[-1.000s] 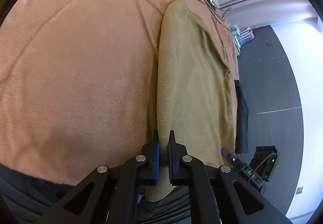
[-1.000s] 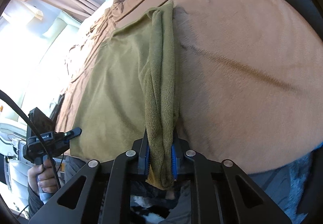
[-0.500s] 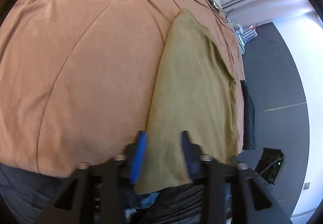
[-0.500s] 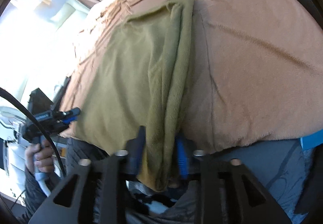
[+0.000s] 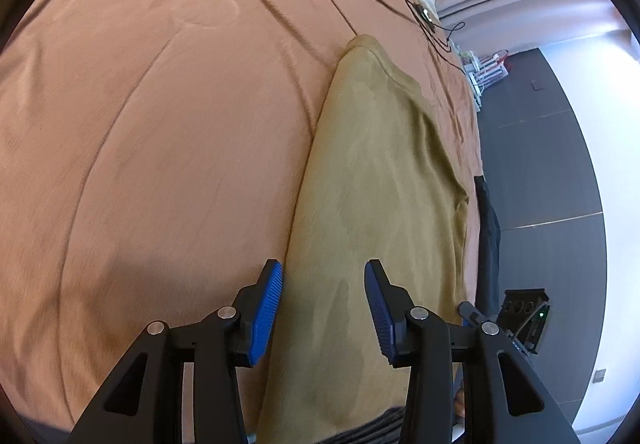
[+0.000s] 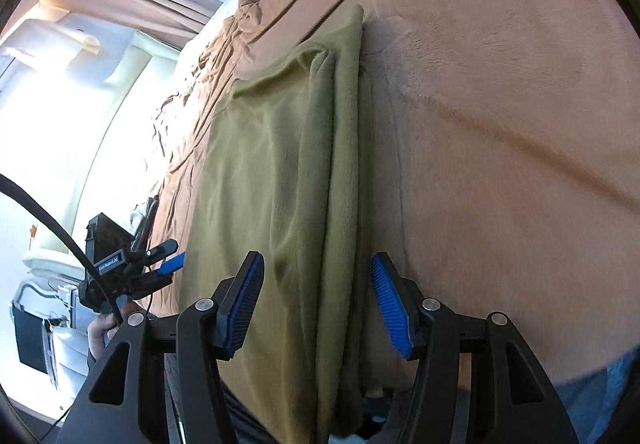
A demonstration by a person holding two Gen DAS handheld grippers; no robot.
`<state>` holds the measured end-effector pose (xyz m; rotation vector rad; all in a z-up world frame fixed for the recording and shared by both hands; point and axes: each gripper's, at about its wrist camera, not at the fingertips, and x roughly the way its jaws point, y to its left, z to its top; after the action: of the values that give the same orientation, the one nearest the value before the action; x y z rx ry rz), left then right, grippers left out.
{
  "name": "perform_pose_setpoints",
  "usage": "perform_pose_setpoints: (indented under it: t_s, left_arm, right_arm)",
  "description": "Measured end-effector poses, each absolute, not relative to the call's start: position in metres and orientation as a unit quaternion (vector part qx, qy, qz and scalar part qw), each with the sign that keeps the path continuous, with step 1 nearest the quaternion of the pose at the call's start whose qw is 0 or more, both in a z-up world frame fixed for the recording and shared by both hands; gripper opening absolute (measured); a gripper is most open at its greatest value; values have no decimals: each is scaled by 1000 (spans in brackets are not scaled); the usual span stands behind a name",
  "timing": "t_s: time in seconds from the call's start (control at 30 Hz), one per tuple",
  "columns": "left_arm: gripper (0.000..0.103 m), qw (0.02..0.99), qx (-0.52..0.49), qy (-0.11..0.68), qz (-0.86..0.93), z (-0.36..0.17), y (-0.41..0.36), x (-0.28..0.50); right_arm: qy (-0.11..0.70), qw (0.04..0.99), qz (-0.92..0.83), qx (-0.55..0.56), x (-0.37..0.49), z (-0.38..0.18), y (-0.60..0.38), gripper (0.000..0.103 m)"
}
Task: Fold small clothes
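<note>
Fabric is freed, the jaws of my left gripper (image 5: 323, 310) and right gripper (image 6: 316, 302) having just opened off the olive cloth (image 5: 384, 180), though its near edge could slide off the bed (image 5: 160, 124).

Right wrist view: a small white label on the black body of the left gripper (image 6: 160, 264), held in a hand (image 6: 100, 336) at lower left. It seems to read "Gen Robot.AI", though the print is tiny and the reading uncertain. Left wrist view: no legible text, number or sign on anything in sight.
</note>
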<state>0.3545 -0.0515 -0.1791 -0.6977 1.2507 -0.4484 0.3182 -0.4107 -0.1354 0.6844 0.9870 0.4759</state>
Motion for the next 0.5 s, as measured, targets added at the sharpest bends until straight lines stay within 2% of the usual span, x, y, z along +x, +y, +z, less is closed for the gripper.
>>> perform_pose_setpoints:
  t_s: [0.5]
  left_arm:
    - [44, 725, -303, 585, -200, -190, -70, 430]
  right_arm:
    - [461, 785, 223, 347, 385, -150, -417, 54]
